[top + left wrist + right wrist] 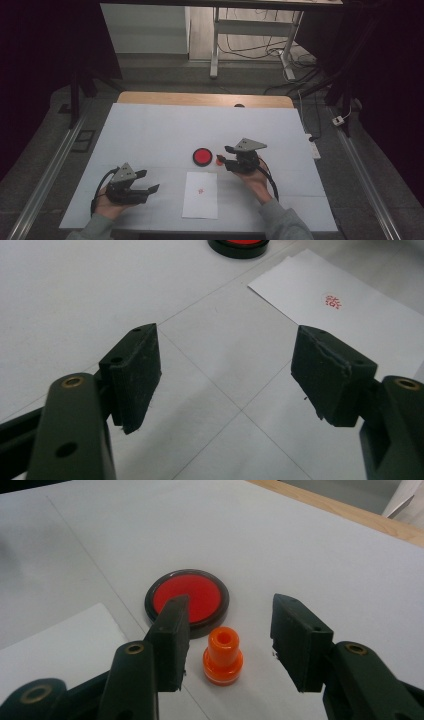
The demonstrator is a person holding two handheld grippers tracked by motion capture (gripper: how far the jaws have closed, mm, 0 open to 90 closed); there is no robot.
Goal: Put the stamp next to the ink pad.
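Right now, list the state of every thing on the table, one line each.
orange stamp: upright on the table beside the ink pad, between the open jaws, not gripped.
red ink pad: uncovered, flat on the table.
paper sheet: flat, bearing one red stamp mark.
right tongs: open around the stamp.
left tongs: open, holding nothing.

Glossy orange plastic stamp; matt white paper; smooth white table.
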